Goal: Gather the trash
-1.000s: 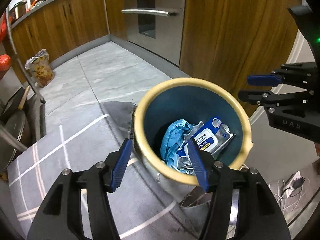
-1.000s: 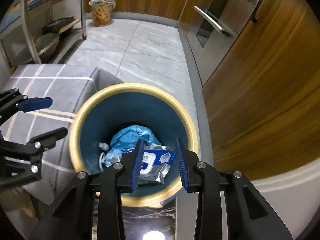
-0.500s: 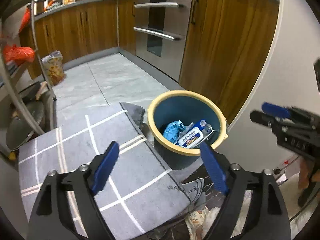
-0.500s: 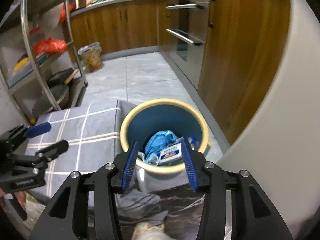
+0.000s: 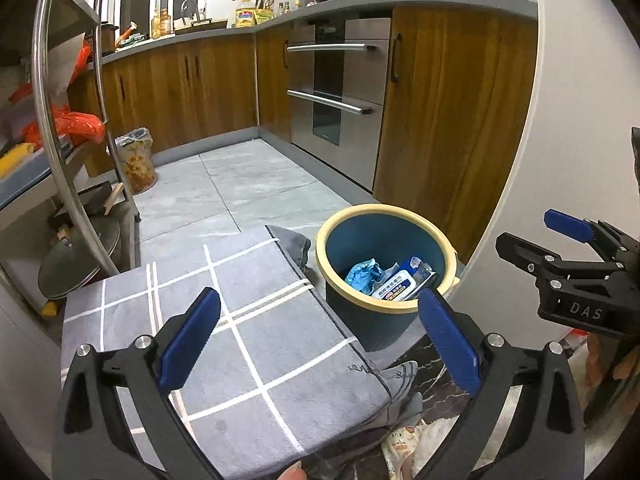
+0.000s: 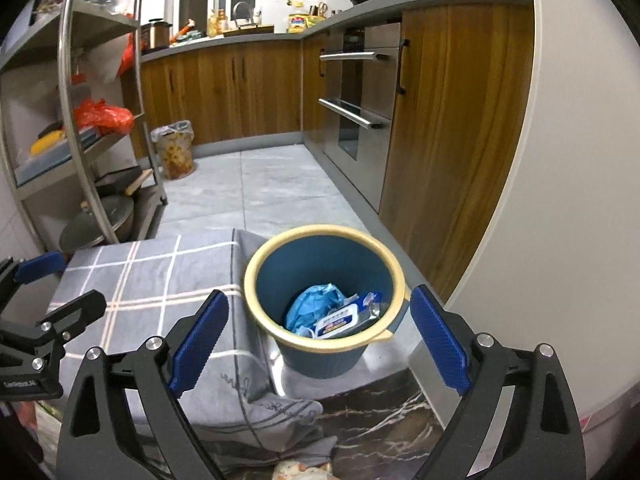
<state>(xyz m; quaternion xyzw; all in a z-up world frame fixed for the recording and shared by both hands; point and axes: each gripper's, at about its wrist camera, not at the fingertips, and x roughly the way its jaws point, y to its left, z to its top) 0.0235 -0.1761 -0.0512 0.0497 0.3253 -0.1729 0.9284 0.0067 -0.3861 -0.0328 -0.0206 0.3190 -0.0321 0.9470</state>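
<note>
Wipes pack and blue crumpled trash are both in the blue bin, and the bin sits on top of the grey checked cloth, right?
Not quite. The wipes pack and blue crumpled trash are in the blue bin, but it stands on the floor beside the grey checked cloth, as the right wrist view shows.

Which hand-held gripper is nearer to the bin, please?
Right, narrowly. The right hand-held gripper faces the bin squarely; the left hand-held gripper sits over the grey cloth beside it. Both jaws are opening, empty.
</note>
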